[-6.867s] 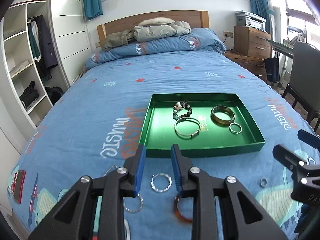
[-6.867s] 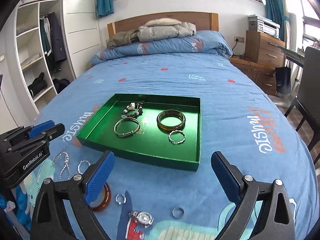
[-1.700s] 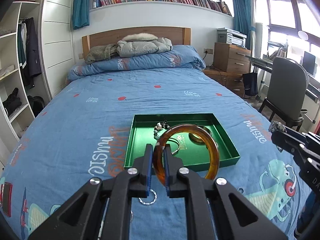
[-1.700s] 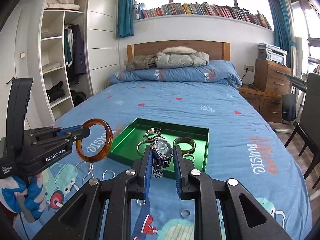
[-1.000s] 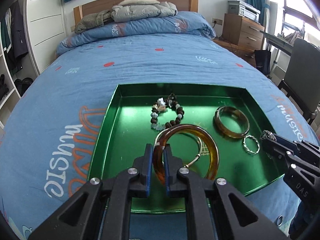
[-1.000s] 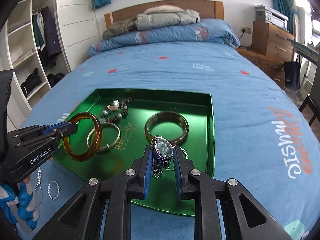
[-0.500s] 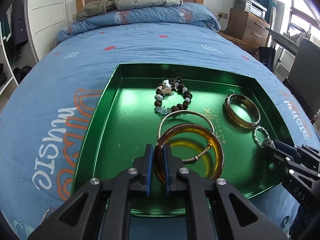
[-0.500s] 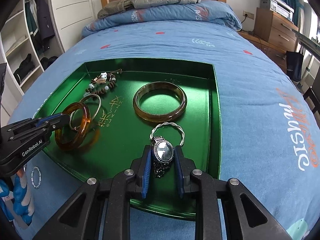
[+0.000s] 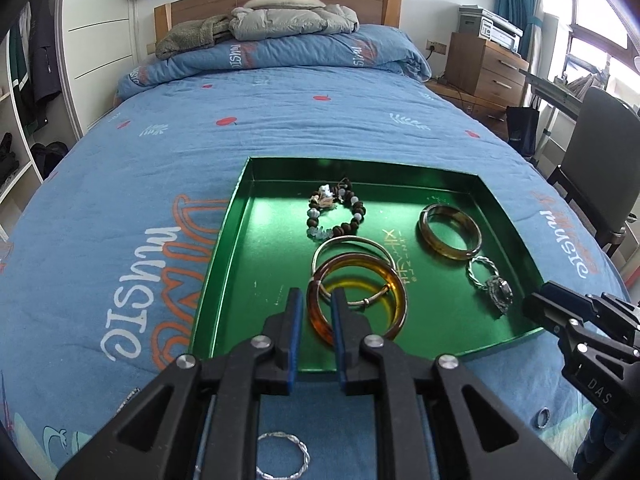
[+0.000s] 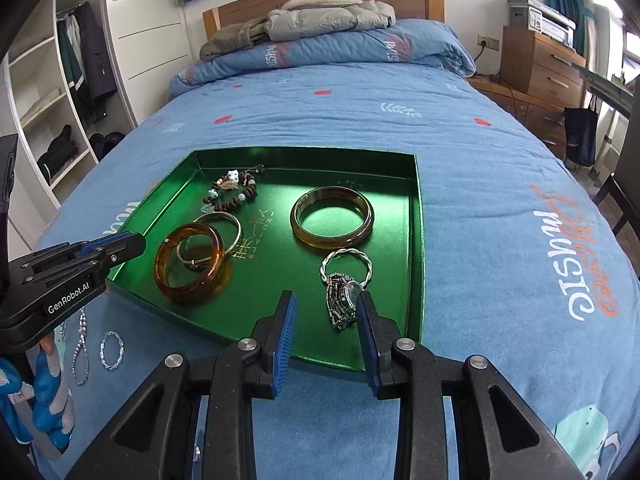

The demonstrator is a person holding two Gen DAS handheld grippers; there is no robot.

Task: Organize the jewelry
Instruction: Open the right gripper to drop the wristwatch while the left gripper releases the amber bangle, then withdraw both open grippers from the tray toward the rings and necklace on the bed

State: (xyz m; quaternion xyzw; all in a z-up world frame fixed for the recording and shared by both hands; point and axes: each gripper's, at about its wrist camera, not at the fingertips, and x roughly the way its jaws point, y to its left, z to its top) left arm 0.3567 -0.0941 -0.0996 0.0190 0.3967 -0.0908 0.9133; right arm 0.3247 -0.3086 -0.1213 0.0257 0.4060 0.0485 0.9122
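Both the left gripper [image 9: 315, 312] and right gripper [image 10: 326, 322] are opening their jaws, letting the amber bangle [image 9: 356, 298] and watch [image 10: 342, 294] rest along the green tray's [image 10: 416, 216] near edge on the bed [image 9: 120, 184].

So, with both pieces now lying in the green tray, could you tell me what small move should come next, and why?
Probably lift both grippers up and back, clear of the tray. The amber bangle lies on the tray floor between the left gripper's opening jaws, and the watch lies flat between the right gripper's opening jaws. A twisted ring and a small ring wait on the blue bedspread.
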